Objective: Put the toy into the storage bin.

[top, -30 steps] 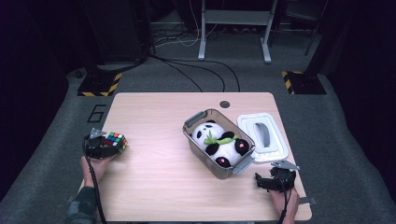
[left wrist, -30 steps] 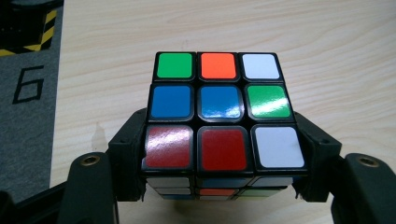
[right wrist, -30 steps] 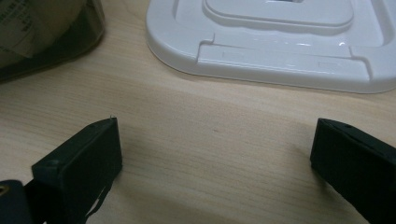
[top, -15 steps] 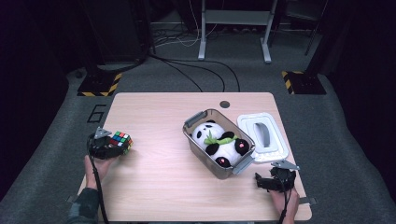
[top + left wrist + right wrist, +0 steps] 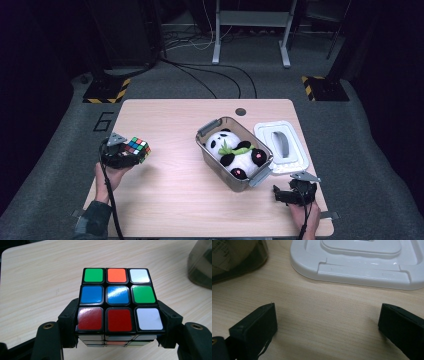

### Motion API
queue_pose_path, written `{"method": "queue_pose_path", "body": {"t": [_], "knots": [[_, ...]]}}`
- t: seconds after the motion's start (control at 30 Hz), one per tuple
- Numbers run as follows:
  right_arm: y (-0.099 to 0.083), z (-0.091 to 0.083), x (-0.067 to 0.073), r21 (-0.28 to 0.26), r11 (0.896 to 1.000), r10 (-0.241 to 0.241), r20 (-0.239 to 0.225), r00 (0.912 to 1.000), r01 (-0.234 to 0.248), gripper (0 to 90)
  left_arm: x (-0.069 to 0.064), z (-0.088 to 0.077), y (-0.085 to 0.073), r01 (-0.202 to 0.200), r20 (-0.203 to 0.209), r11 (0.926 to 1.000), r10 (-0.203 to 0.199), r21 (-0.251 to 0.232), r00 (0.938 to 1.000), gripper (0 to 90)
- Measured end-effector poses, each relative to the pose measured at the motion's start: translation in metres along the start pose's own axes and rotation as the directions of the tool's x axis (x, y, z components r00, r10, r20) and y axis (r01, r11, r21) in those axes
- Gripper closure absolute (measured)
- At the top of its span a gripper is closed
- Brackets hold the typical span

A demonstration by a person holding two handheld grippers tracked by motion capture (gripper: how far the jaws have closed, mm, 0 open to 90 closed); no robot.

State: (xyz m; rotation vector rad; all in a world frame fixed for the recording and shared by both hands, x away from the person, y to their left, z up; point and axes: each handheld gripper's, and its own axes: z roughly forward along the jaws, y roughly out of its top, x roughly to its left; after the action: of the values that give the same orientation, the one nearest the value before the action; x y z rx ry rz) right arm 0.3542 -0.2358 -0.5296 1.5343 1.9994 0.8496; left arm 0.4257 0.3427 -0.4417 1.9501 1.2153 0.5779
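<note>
1. The puzzle cube (image 5: 119,303) is the thing I'm working w/ right now. It sits tight between the two black jaws of my left gripper (image 5: 123,156), gripped on both sides. Top face shows green, orange, white, blue and red squares.

2. From the high view the cube (image 5: 137,148) is at the left side of the table (image 5: 170,210), lifted a bit above the wood, not resting on it.

3. So the pick-up part looks done, I think. The cube is off the table and in my claw.

4. What's left (my guess): carry it over to the clear box (image 5: 210,131) and put it in. The box is near the middle of the table, well apart from the cube.

5. The box is open and has a panda toy (image 5: 235,156) lying inside. The panda takes up a lot of room, so the cube will need to go on top or in a free corner.

6. The white lid (image 5: 267,132) lies flat just beside the box on its right. Prob it goes back on after, but I can't be sure.

7. My right gripper (image 5: 287,196) sits low near the front right edge, jaws spread wide w/ nothing between them. In its own view I see bare wood and the lid's edge (image 5: 362,272) ahead.
</note>
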Motion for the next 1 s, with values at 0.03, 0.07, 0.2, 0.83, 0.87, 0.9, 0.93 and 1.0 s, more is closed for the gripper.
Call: {"method": "queue_pose_path", "body": {"t": [0.03,0.07,0.2,0.83,0.87,0.9,0.93,1.0], "knots": [[0.0,0.0,0.0,0.0,1.0,0.0,0.0,1.0,0.0,1.5,-0.001,-0.001,0.002,-0.003,0.003,1.0,0.003,0.0,1.0,33.8],[0.0,0.0,0.0,0.0,1.0,0.0,0.0,1.0,0.0,1.5,-0.004,-0.002,0.004,-0.005,0.007,1.0,0.005,-0.003,1.0,33.8],[0.0,0.0,0.0,0.0,1.0,0.0,0.0,1.0,0.0,1.5,-0.012,-0.004,0.013,-0.018,0.023,0.9998,0.018,-0.007,0.9996,33.8],[0.0,0.0,0.0,0.0,1.0,0.0,0.0,1.0,0.0,1.5,-0.044,-0.006,0.051,-0.055,0.074,0.9976,0.058,-0.043,0.9956,33.7],[0.0,0.0,0.0,0.0,1.0,0.0,0.0,1.0,0.0,1.5,-0.046,-0.006,0.053,-0.059,0.078,0.9973,0.062,-0.043,0.995,33.8],[0.0,0.0,0.0,0.0,1.0,0.0,0.0,1.0,0.0,1.5,-0.047,-0.006,0.054,-0.06,0.081,0.9971,0.064,-0.046,0.9947,33.8],[0.0,0.0,0.0,0.0,1.0,0.0,0.0,1.0,0.0,1.5,-0.05,-0.006,0.057,-0.064,0.082,0.9968,0.068,-0.049,0.9943,33.7],[0.0,0.0,0.0,0.0,1.0,0.0,0.0,1.0,0.0,1.5,-0.055,-0.006,0.061,-0.07,0.089,0.9961,0.075,-0.055,0.9933,33.8]]}}
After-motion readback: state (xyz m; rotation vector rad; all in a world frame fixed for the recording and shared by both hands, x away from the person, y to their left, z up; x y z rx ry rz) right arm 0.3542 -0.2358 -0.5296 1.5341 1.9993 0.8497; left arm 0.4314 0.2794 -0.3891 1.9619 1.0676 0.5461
